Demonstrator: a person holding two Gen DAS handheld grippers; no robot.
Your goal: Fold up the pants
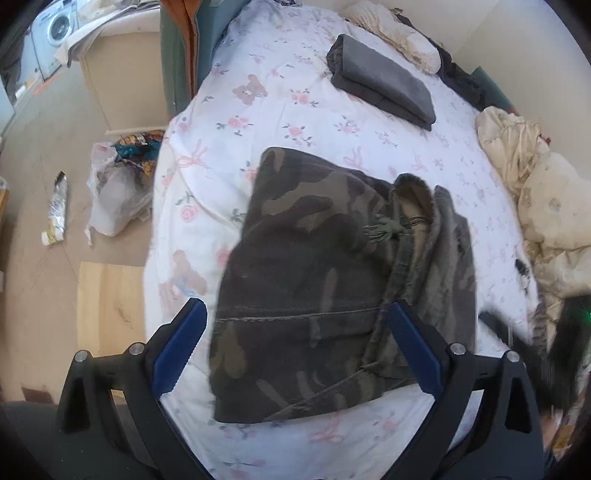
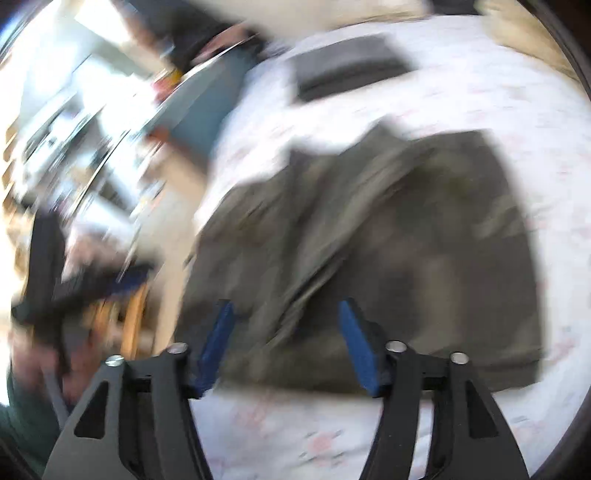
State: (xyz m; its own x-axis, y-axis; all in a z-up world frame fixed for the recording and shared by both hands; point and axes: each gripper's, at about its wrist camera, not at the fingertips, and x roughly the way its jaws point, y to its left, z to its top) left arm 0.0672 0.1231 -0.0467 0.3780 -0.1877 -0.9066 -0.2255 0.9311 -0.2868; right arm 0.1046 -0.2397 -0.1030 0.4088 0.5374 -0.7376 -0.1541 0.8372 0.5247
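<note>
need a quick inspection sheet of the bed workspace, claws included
surface: bed sheet, white with floral and bear print.
job's things: camouflage pants, folded into a compact stack, waistband drawstring showing.
clutter: folded grey garment farther back; crumpled cream bedding at the edge.
claws: left claw open above the pants, nothing held; right claw open over the pants, nothing between the pads, view blurred.
cables: nothing seen.
surroundings: plastic bag on the floor, washing machine in the background.
</note>
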